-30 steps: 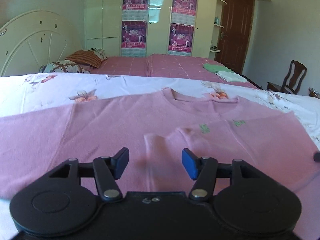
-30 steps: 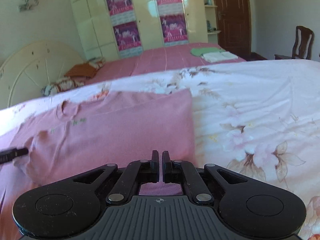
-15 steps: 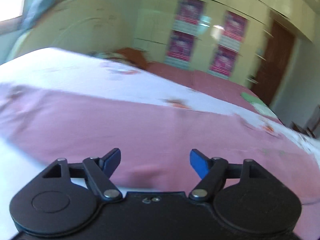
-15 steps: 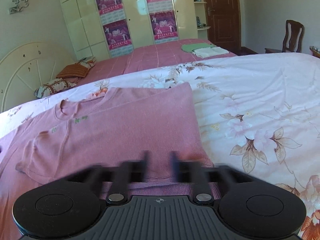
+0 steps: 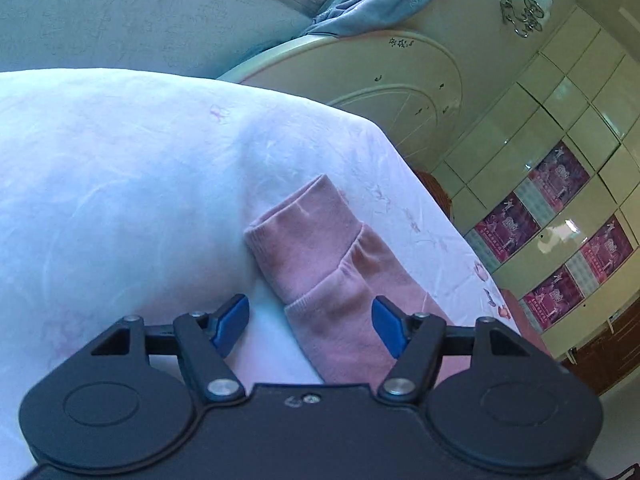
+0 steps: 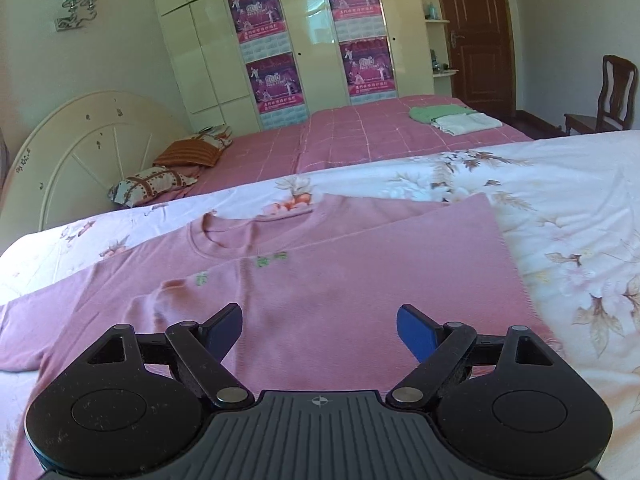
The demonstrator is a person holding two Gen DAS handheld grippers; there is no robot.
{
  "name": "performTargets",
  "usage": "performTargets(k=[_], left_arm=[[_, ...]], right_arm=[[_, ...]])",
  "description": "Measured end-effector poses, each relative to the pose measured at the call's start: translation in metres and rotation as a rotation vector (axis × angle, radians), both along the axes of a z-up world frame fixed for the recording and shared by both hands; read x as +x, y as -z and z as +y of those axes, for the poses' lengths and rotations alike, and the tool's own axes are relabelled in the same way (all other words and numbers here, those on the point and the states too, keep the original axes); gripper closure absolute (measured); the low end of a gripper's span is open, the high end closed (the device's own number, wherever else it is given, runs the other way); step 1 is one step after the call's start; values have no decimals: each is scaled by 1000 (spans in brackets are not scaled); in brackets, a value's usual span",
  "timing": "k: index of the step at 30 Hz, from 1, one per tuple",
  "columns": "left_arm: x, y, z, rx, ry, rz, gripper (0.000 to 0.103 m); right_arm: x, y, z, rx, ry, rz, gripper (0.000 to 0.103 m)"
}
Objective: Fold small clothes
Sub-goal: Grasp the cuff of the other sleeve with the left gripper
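A: Just ahead of the left gripper: sleeve cuff on the bedsheet, long axis running back under the right pad. Jaws closing, nothing pinched.
B: Right gripper?
A: Over the sweater body, opening wide, empty. Left is nearer.

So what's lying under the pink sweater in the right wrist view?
The pink sweater lies flat on the floral bedsheet, which shows all round its edges. One side is already folded over the body. Whatever lies beneath the fabric is covered.
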State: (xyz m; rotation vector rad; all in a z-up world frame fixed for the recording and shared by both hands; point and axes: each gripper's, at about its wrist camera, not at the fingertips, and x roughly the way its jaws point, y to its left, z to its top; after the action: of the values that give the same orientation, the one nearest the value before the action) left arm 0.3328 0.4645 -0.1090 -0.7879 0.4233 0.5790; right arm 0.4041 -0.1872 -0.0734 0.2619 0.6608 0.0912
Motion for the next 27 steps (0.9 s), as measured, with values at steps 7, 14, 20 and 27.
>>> performTargets(k=[7, 14, 20, 27], left_arm=[[19, 6, 13, 32, 41, 56, 91], [27, -63, -89, 271, 337, -74, 93], [70, -84, -272, 360, 698, -98, 93], [110, -44, -428, 392, 930, 2, 93]], right_arm=[[11, 2, 4, 52, 72, 38, 19], [8, 4, -9, 76, 120, 69, 51], [-2, 3, -23, 109, 133, 53, 51], [-16, -9, -55, 200, 148, 28, 51]])
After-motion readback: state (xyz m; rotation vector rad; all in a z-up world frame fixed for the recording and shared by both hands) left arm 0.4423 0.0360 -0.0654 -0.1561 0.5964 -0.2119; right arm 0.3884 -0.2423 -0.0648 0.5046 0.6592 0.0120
